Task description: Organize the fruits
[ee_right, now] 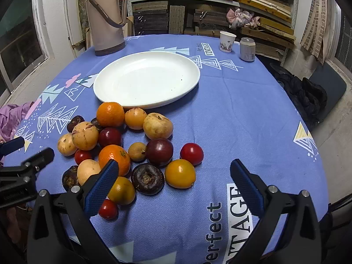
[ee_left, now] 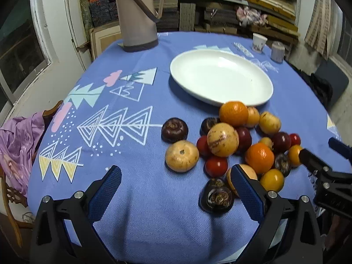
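Note:
A heap of several fruits [ee_left: 237,145] [ee_right: 123,145] lies on the blue tablecloth in front of an empty white oval plate [ee_left: 220,79] [ee_right: 147,79]: oranges, tan round fruits, small red ones, yellow ones and dark purple ones. My left gripper [ee_left: 176,176] hangs open over bare cloth at the near left of the heap, its right finger beside a dark purple fruit [ee_left: 216,197]. My right gripper [ee_right: 173,171] is open above the heap's near right side, with a yellow fruit [ee_right: 180,173] between its fingers but apart from both pads.
A tall beige thermos [ee_left: 137,15] [ee_right: 106,17] stands at the back left of the table. A paper cup [ee_right: 227,41] and a can [ee_right: 247,49] stand at the back right. A chair with purple cloth [ee_left: 19,145] is at the left edge. Shelves of stacked boards fill the background.

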